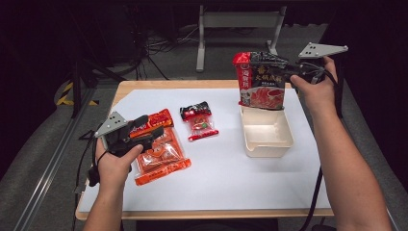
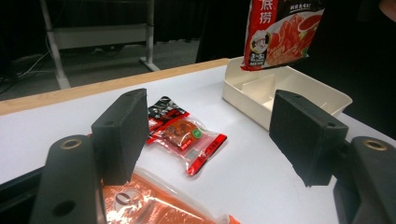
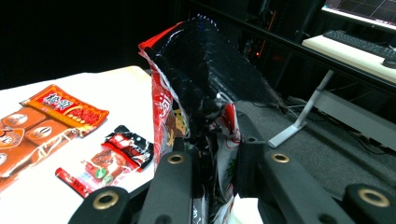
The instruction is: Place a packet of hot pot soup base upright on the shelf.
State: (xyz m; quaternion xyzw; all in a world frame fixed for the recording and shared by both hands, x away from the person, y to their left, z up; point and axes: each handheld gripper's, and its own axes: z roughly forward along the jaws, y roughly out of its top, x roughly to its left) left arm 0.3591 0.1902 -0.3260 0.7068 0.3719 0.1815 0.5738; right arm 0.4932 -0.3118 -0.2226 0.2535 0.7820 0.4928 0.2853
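Right gripper (image 1: 284, 70) up high, fingers (image 3: 175, 161) clamped on the top edge of the big pouch (image 1: 260, 82), and it hangs down with its bottom edge just over the far end of the cream box (image 1: 267, 132). I judge the job is dropping it in there.

Here's the worry: I'm pinching crumpled foil near one corner, not the middle. In the right gripper view the bag (image 3: 196, 93) bunches and twists between the pads, so it could slide out early or swing as I lower. If it swings, the bottom edge catches the box wall or the divider inside and folds instead of settling flat.

The pouch also looks about as wide as the box. Come down crooked and it bridges the rim, sits on top, maybe nudges the light box across the white sheet on the desk (image 1: 216, 178).

Left gripper (image 1: 139, 130) sits low over the orange pack (image 1: 161, 154), fingers (image 2: 121, 135) spread apart, nothing between them. The small red packet (image 1: 198, 120) lies between that pack and the box, well clear of both. One risk on this side: the pack is flat and slick against the desk, so closing straight down may just skid it rather than lift an edge.
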